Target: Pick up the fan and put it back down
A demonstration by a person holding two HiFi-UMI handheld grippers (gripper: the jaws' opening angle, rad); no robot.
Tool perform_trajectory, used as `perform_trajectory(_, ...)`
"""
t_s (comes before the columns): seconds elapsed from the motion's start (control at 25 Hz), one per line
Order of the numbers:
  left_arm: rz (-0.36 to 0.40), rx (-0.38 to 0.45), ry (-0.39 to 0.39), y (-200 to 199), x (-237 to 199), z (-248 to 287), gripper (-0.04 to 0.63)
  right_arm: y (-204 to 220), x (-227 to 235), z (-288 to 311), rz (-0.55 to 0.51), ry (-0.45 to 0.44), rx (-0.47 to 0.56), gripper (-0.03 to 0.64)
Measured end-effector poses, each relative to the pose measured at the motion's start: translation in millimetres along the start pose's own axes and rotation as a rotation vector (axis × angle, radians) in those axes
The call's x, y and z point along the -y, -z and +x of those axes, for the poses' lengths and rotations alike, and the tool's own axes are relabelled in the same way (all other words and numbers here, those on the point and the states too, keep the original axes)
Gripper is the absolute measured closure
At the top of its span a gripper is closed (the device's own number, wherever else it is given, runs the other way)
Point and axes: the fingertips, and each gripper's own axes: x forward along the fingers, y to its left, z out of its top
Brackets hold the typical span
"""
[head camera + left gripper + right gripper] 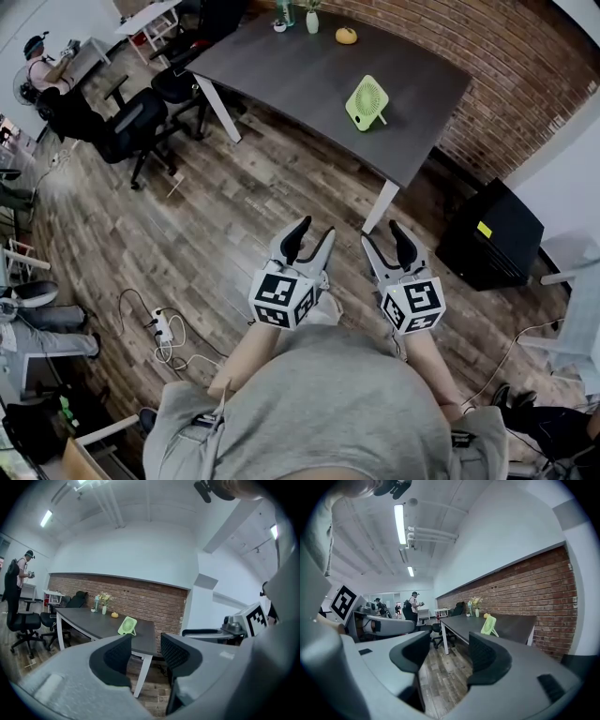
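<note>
A small light-green fan (367,101) stands upright on the dark grey table (281,70), near its right end; it also shows as the fan (127,626) in the left gripper view and the fan (489,625) in the right gripper view. My left gripper (312,239) and right gripper (391,240) hang side by side over the wooden floor, well short of the table. Both are open with nothing between their jaws. In their own views the left gripper (143,656) and right gripper (447,656) point toward the table.
A vase with flowers (311,17), a bottle (285,11) and a yellow object (346,36) stand at the table's far end. Black office chairs (141,122) sit left of it, a black cabinet (489,234) at right. A power strip with cables (161,328) lies on the floor. A person (414,605) stands far off.
</note>
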Motion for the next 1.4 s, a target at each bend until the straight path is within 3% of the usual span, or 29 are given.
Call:
perform_trajectory(0.56,0.009,0.01,0.042,-48.2,-87.0,95.6,0.411,-38.2,44.6,121.1,0.004,0.03,0.006,0.37)
perform_trajectory(1.4,-0.019,-0.033,0.066,-60.0,-176.0,186.4,0.411,-48.2,97.9,233.6,0.022,0.088,-0.025,0.37)
